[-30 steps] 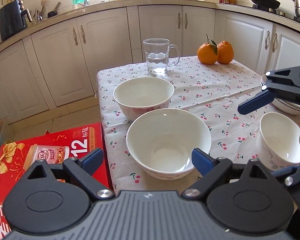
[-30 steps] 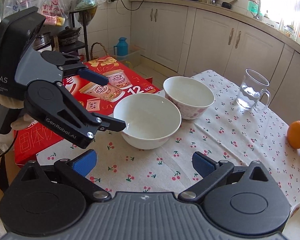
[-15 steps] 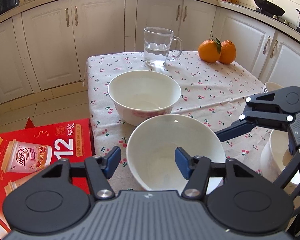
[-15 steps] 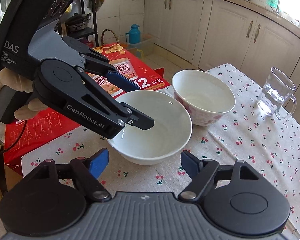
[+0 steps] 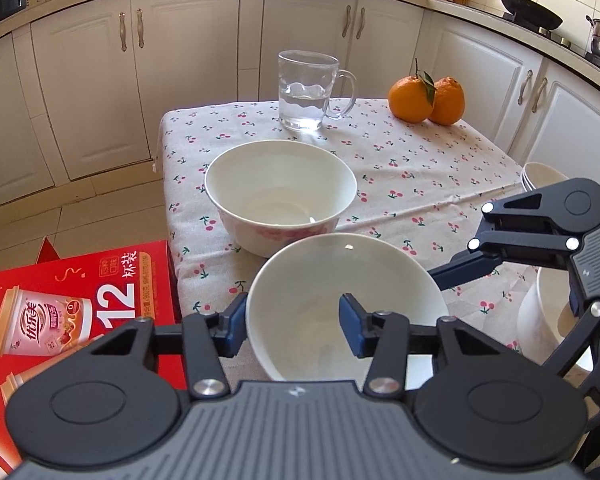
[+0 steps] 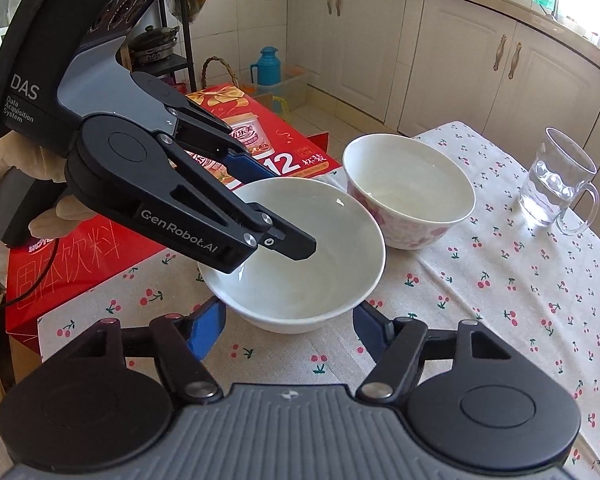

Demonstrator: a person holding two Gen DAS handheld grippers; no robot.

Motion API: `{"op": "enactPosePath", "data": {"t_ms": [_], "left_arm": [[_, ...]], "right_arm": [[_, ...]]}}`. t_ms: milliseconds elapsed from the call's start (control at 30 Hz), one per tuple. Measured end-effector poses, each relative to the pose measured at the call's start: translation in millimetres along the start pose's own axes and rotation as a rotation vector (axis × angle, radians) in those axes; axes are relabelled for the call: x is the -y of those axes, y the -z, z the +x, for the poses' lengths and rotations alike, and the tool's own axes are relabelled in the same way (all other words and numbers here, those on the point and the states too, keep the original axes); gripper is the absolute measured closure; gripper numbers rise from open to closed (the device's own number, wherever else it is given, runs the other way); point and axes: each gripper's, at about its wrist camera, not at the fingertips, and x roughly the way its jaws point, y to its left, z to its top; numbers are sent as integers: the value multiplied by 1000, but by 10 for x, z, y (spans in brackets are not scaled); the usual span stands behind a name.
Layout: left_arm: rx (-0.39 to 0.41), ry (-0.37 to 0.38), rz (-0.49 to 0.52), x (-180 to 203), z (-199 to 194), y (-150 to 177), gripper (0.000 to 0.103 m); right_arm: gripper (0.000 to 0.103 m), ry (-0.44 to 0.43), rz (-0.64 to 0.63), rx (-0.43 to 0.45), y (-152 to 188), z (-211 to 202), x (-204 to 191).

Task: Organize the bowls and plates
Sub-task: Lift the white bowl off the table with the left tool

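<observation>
Your left gripper (image 5: 292, 326) straddles the near rim of the plain white bowl (image 5: 346, 304), one finger outside the wall and one inside; the jaws look not yet clenched. Close them squarely on the rim before lifting. This bowl sits at the near left corner of the table (image 5: 420, 168), just beside the pink-patterned bowl (image 5: 280, 196). Your right gripper (image 6: 290, 326) is released, its fingers flanking the same bowl's opposite side without visible contact. Lift vertically, keep the bowl level, and clear the neighbouring rim to avoid chipping.
</observation>
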Motion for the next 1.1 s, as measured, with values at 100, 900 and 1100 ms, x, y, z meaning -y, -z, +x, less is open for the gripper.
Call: {"op": "enactPosePath", "data": {"t_ms": [100, 900, 1100], "left_arm": [[-3, 1, 0, -5, -2, -1, 57], [35, -17, 102, 439, -313, -126, 57], [56, -4, 134, 693, -418, -168, 57]], "right_arm": [[28, 0, 0, 3, 0, -1, 1], [28, 33, 10, 66, 138, -457, -37], [28, 57, 19, 90, 256, -713, -38]]}}
